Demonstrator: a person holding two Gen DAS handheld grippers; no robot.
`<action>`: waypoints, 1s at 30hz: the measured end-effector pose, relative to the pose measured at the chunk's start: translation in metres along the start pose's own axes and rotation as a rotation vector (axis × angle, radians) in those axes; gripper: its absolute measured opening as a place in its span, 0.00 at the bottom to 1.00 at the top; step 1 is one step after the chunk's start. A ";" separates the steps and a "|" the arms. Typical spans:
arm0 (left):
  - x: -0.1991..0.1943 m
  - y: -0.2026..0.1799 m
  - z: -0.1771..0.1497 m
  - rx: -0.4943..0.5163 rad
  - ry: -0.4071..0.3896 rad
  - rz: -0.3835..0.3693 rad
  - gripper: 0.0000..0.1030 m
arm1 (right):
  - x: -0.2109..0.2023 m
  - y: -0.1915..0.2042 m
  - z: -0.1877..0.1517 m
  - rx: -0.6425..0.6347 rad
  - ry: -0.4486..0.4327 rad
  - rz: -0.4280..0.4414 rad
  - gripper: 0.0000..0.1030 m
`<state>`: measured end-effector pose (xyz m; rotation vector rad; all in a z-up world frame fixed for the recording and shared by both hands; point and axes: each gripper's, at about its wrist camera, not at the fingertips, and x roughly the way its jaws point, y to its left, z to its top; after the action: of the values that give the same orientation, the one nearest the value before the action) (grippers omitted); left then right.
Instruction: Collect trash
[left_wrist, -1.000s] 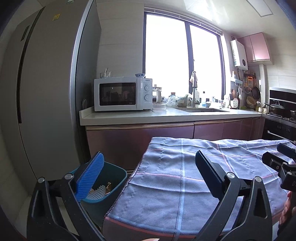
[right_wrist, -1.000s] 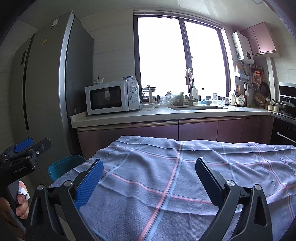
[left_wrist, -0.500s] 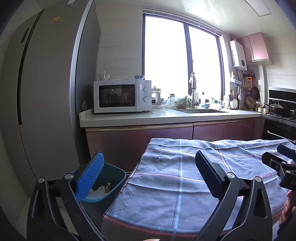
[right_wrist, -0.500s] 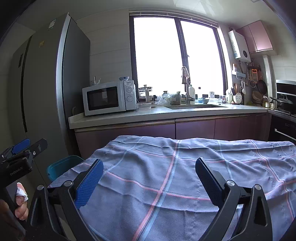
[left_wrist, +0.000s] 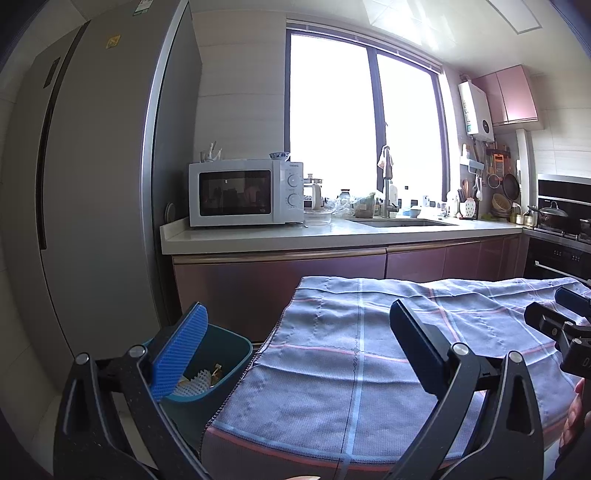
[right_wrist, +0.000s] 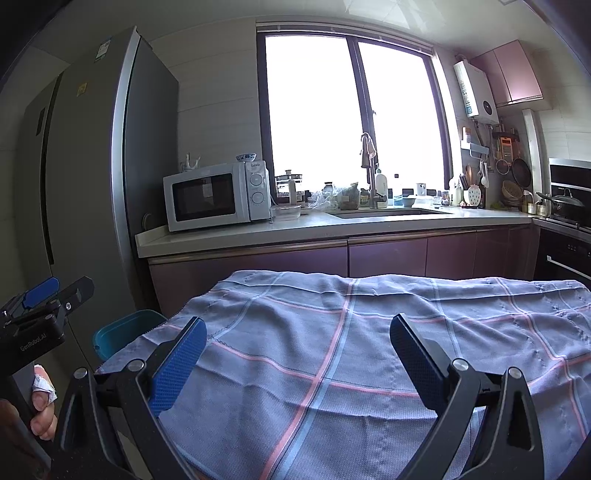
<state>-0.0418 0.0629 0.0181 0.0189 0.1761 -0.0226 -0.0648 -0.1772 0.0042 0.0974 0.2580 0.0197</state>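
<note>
Left gripper (left_wrist: 299, 354): jaws wide, nothing between them, raised over the table's left edge. Right gripper (right_wrist: 298, 354): jaws wide, nothing held, above the checked cloth (right_wrist: 369, 332). The cloth covers the table and lies bare. A teal bin (left_wrist: 225, 365) stands on the floor just beside the table's left edge; white netting (left_wrist: 194, 380) and a brownish scrap lie inside. Microwave (left_wrist: 245, 192) on the counter behind.

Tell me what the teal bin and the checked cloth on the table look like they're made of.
The teal bin looks like moulded plastic: smooth, slightly glossy walls and a rolled rim. The checked cloth looks like a woven fabric, probably cotton: matte, with a visible weave, creases and a stitched edge hanging over the table.
</note>
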 end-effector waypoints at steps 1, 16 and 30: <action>0.000 0.000 0.000 0.000 0.001 0.000 0.94 | 0.000 0.000 0.000 0.000 0.001 0.000 0.93; -0.001 -0.001 -0.003 0.002 0.002 0.000 0.94 | 0.000 -0.001 0.000 0.000 0.001 -0.003 0.93; -0.001 -0.002 -0.003 0.001 0.006 -0.001 0.94 | 0.000 -0.002 0.000 0.003 0.001 -0.003 0.93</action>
<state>-0.0435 0.0611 0.0148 0.0199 0.1818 -0.0239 -0.0647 -0.1794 0.0035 0.1003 0.2589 0.0167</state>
